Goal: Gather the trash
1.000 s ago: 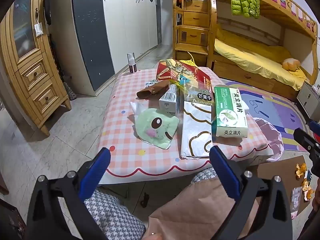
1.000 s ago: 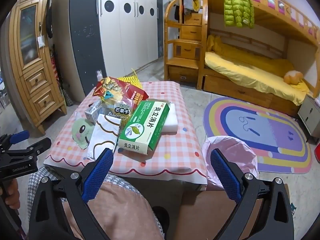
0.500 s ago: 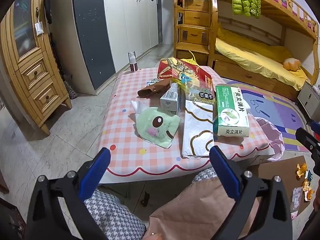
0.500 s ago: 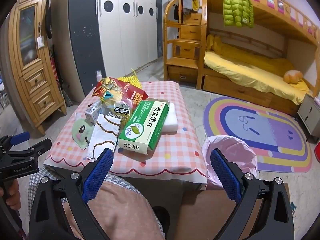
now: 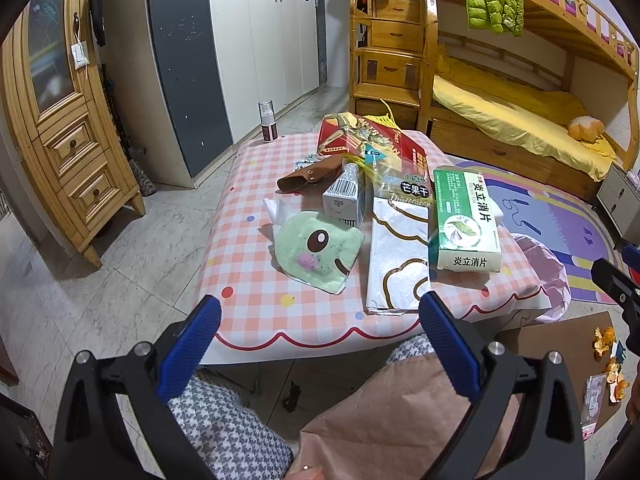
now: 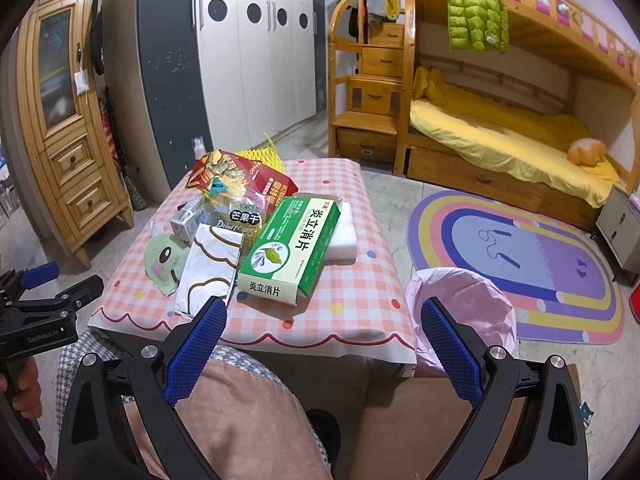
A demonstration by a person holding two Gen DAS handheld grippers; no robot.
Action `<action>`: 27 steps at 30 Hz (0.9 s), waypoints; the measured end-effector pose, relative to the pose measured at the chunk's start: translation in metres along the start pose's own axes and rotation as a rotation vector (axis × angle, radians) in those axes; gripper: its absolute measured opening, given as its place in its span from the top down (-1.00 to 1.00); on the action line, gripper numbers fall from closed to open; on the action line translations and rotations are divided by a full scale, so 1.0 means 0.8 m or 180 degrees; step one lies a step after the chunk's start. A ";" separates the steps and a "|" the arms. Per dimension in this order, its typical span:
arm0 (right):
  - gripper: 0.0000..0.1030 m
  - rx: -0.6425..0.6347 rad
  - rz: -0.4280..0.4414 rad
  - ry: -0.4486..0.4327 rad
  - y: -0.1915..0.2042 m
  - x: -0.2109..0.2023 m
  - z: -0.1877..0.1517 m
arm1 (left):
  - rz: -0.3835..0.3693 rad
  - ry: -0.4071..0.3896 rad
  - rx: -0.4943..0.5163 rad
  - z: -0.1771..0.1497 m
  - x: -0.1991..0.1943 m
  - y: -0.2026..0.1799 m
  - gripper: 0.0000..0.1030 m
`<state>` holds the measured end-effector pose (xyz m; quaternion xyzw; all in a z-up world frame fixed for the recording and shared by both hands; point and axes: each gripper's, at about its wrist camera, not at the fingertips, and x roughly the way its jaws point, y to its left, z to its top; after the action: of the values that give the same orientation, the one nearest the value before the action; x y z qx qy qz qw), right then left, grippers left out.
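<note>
Trash lies on a pink checked table: a green medicine box, a white wrapper, a green cartoon-face packet, a small carton, a dried mango bag and a red bag. A bin lined with a pink bag stands right of the table. My left gripper is open and empty before the table's near edge. My right gripper is open and empty over that edge.
A brown leather pouch, a spray bottle and a white foam block are also on the table. A cardboard sheet with orange peels lies on the floor at right. A wooden cabinet, wardrobe and bunk bed surround it.
Both grippers have drifted slightly toward the table. Both stay open and empty, and nothing on the table has moved.
</note>
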<state>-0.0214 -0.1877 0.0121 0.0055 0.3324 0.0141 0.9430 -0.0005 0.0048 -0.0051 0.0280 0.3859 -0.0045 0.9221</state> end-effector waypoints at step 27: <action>-0.87 0.0005 0.0000 0.0006 0.005 0.003 -0.007 | 0.0002 0.0018 0.0000 -0.001 0.001 0.001 -0.87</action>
<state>-0.0228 -0.1833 0.0064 0.0063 0.3333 0.0140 0.9427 -0.0007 0.0054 -0.0065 0.0281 0.3886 -0.0041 0.9210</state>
